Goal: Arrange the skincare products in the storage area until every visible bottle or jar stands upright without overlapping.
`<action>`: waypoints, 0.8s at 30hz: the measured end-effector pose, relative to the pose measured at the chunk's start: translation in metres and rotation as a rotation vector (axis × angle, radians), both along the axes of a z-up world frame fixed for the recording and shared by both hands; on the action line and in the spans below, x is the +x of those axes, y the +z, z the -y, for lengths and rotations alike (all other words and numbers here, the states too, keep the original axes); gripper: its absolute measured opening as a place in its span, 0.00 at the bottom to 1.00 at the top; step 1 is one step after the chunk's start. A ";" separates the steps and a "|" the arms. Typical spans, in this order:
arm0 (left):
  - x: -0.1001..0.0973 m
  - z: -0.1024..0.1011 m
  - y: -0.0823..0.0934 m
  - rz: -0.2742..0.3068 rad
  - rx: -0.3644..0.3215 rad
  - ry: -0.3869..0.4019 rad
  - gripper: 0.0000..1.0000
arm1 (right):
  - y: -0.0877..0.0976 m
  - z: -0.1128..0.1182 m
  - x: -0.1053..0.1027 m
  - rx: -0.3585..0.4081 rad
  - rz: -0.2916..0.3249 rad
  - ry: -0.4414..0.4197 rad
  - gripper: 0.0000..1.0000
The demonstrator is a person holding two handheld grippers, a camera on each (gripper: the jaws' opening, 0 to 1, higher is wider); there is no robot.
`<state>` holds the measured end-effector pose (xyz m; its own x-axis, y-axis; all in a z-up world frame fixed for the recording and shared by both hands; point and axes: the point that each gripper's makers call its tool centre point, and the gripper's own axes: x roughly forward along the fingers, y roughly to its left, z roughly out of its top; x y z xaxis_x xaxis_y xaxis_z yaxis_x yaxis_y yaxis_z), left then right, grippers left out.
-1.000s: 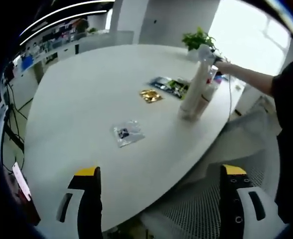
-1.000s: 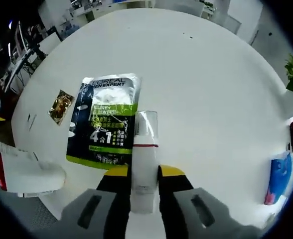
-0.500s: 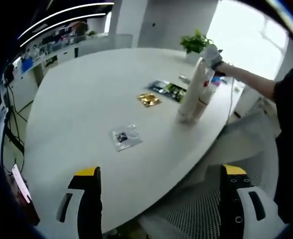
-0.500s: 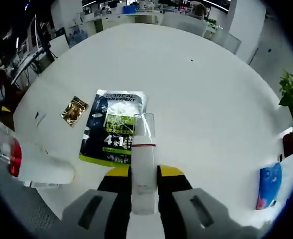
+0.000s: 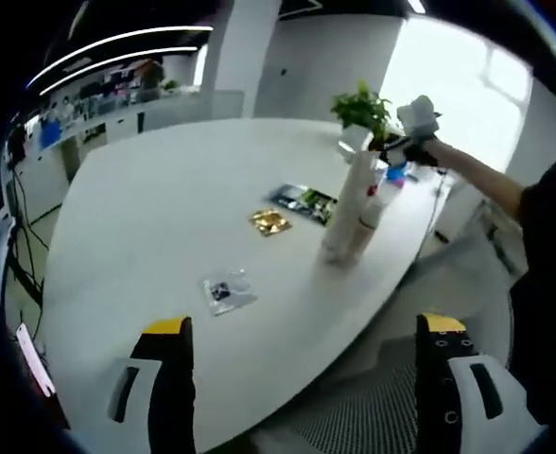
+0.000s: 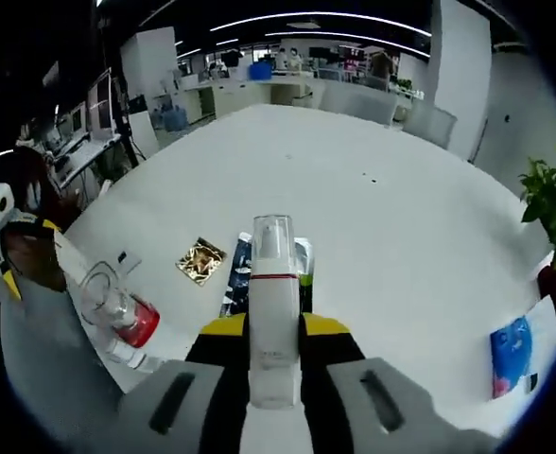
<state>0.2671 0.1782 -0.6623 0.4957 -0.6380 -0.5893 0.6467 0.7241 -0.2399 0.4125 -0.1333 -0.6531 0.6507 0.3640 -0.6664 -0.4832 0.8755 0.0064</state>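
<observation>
Jaws of right gripper (image 6: 274, 333) clenched on white bottle (image 6: 274, 312), long axis forward, clear cap away; left gripper (image 5: 306, 331) jaws spread.

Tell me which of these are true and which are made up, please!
1. The right gripper is holding a white bottle with a clear cap. True.
2. The left gripper is squeezing a jar. False: its jaws stand wide apart with nothing between them.
3. A gold packet lies flat on the white table. True.
4. Two tall bottles lie knocked over in the middle of the table. False: they stand upright near the table's edge.
5. A green plant sits at the far side of the table. True.
</observation>
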 end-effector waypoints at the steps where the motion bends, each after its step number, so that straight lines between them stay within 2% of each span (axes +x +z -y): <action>1: 0.000 0.001 0.003 0.008 -0.011 -0.002 0.95 | 0.008 0.000 -0.001 0.013 0.023 -0.004 0.18; 8: 0.002 0.009 0.018 0.043 -0.060 -0.013 0.93 | 0.054 -0.013 -0.017 0.131 0.123 -0.011 0.18; 13: 0.006 0.018 0.033 0.078 -0.123 -0.023 0.91 | 0.077 -0.030 -0.032 0.178 0.170 0.017 0.18; 20: 0.009 0.030 0.047 0.110 -0.190 -0.040 0.84 | 0.095 -0.052 -0.055 0.213 0.208 0.055 0.18; 24: 0.013 0.038 0.060 0.151 -0.263 -0.042 0.77 | 0.101 -0.077 -0.071 0.234 0.209 0.114 0.18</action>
<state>0.2806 0.1407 -0.6025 0.5348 -0.7808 -0.3230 0.7176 0.6215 -0.3143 0.3419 -0.0559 -0.5521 0.7109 0.5698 -0.4124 -0.5901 0.8022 0.0911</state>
